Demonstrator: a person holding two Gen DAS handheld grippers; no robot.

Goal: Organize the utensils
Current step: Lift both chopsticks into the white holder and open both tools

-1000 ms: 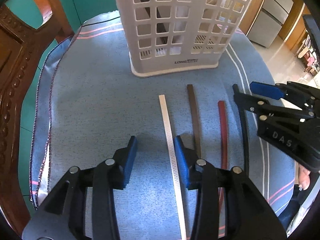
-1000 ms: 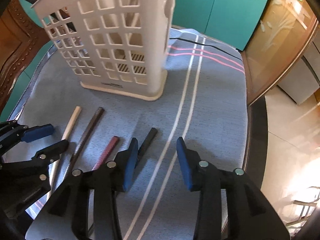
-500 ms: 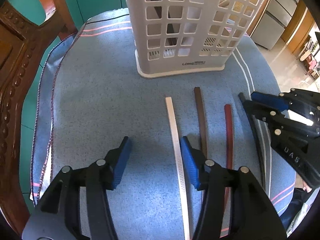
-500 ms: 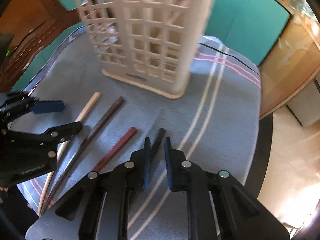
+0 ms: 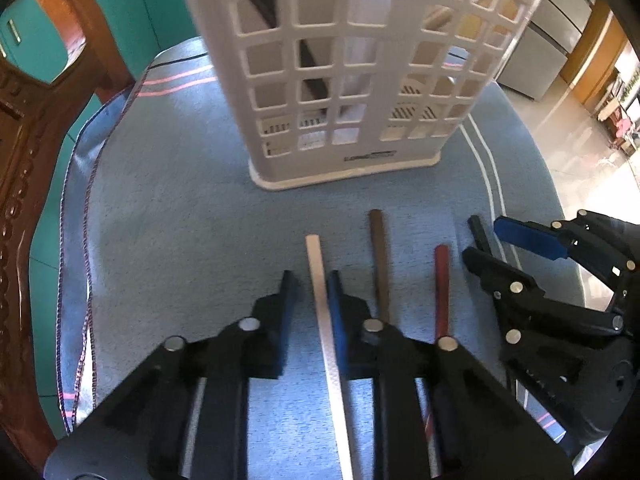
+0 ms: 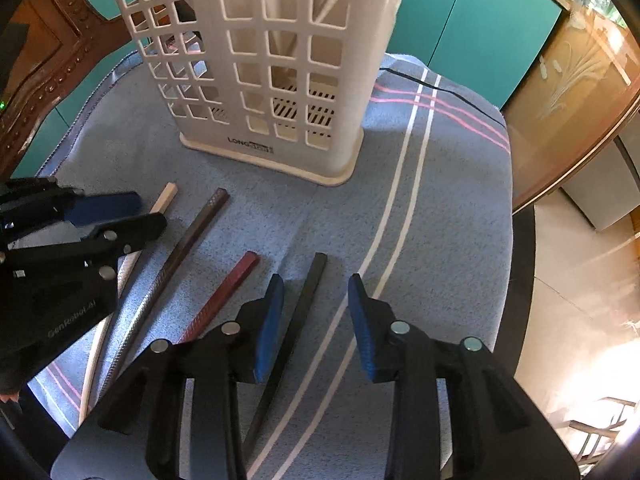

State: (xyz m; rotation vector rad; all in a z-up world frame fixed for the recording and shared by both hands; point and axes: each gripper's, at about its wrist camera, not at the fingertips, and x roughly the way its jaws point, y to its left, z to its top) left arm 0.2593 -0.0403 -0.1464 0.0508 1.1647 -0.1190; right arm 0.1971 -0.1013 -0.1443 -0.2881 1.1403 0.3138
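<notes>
My left gripper [image 5: 310,300] has just been closing around the white chopstick [image 5: 320,292], which runs lengthwise between its narrowed fingers; grip unconfirmed

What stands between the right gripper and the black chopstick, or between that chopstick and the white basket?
Nothing visible. The black chopstick lies on the cloth between the open fingers of the right gripper, pads not yet on it. The cloth from there to the white basket is bare; the red chopstick lies off to the side.
</notes>
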